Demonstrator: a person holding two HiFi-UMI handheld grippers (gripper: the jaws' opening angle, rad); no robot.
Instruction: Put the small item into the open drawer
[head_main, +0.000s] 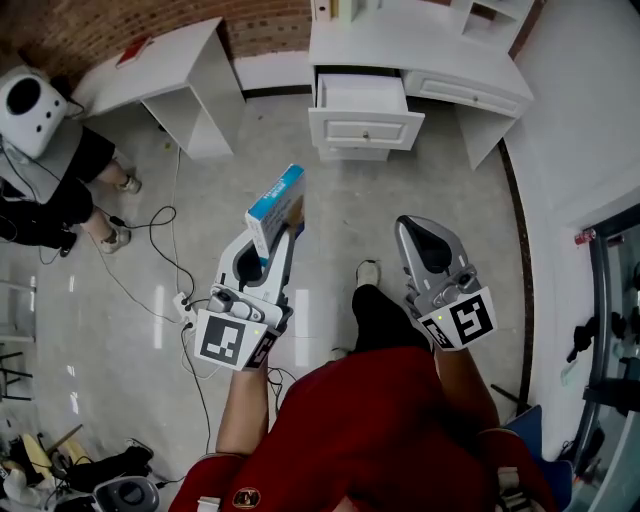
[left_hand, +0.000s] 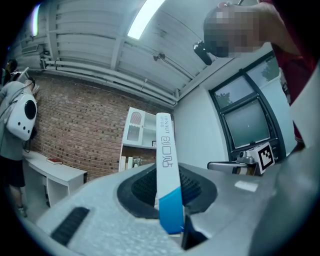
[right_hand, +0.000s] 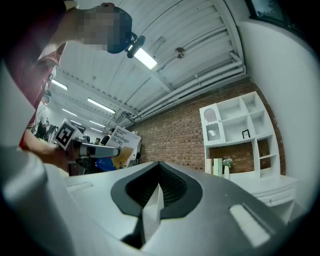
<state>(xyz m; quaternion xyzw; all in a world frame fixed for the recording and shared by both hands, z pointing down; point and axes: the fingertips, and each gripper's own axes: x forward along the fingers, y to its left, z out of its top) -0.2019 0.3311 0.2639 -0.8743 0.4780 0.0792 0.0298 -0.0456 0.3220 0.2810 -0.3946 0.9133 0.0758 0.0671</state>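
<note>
Blue-and-white box (head_main: 277, 205) pinched upright in the left tongs (head_main: 272, 245), right tongs (head_main: 428, 238) pressed together and empty, open white drawer (head_main: 362, 105) well ahead across the floor (head_main: 400, 190)

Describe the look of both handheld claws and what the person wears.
The left claw and right claw are pale grey, tapered plastic shells with dark ribbed inner pads. Each carries a cube with black-and-white square markers at its rear. The person wears a red top.

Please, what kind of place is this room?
Probably an indoor test studio furnished like a room: a white desk with an open drawer, a brick wall, and loose cables on the floor.
</note>
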